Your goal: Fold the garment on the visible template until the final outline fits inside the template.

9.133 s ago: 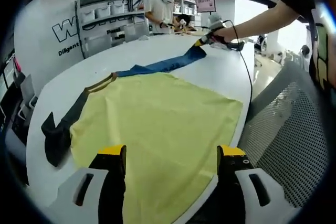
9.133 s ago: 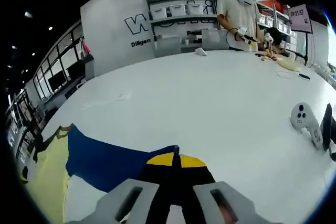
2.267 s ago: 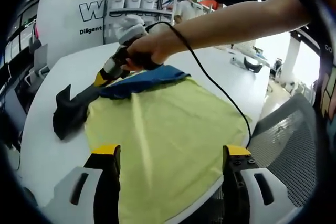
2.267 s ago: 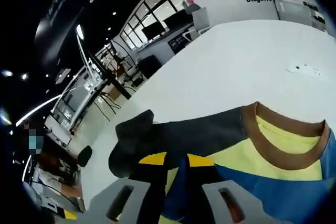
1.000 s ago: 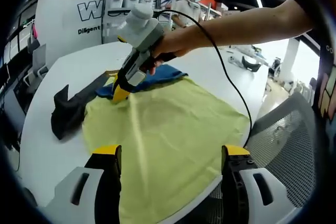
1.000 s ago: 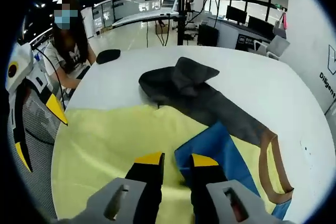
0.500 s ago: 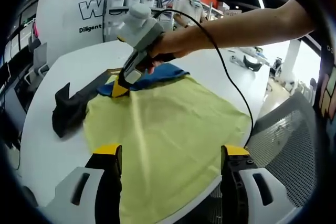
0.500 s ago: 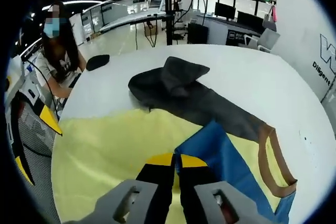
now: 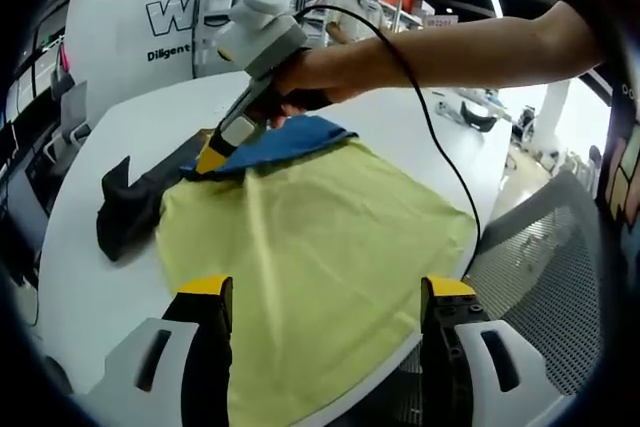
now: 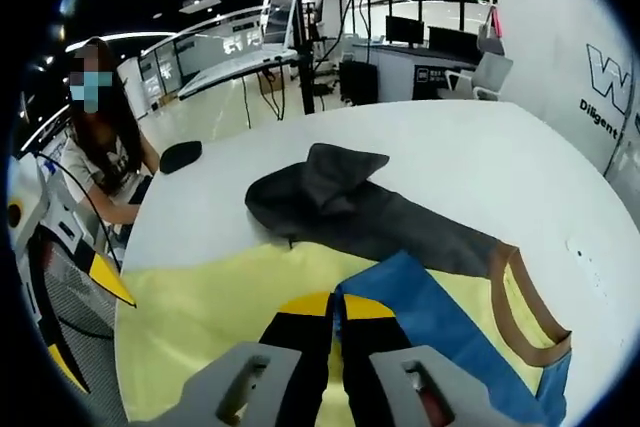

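Two grippers are at work on one big shirt (image 9: 320,237) that lies flat on the white table (image 9: 90,287). The shirt has a yellow body, a blue sleeve (image 10: 440,317), a dark sleeve (image 10: 340,202) and a brown collar (image 10: 520,297). I cannot pick out a template on the table.

The right gripper (image 9: 212,159) has its jaws pressed together on the edge of the blue sleeve, which is folded in over the yellow part near the collar. The left gripper (image 9: 320,297) hangs over the near end of the shirt with its jaws spread wide, holding nothing.

What could go wrong? If the right gripper pulls too hard or lifts too high, the thin cloth may slip out of the pinch and the blue sleeve may flop back out. A pull may also drag the whole shirt along the table, since nothing holds the yellow part down. The near edge of the shirt sits close to the table rim, so it may slide off. The dark sleeve is bunched up at its end, and a fold made over that lump would likely come out bumpy.
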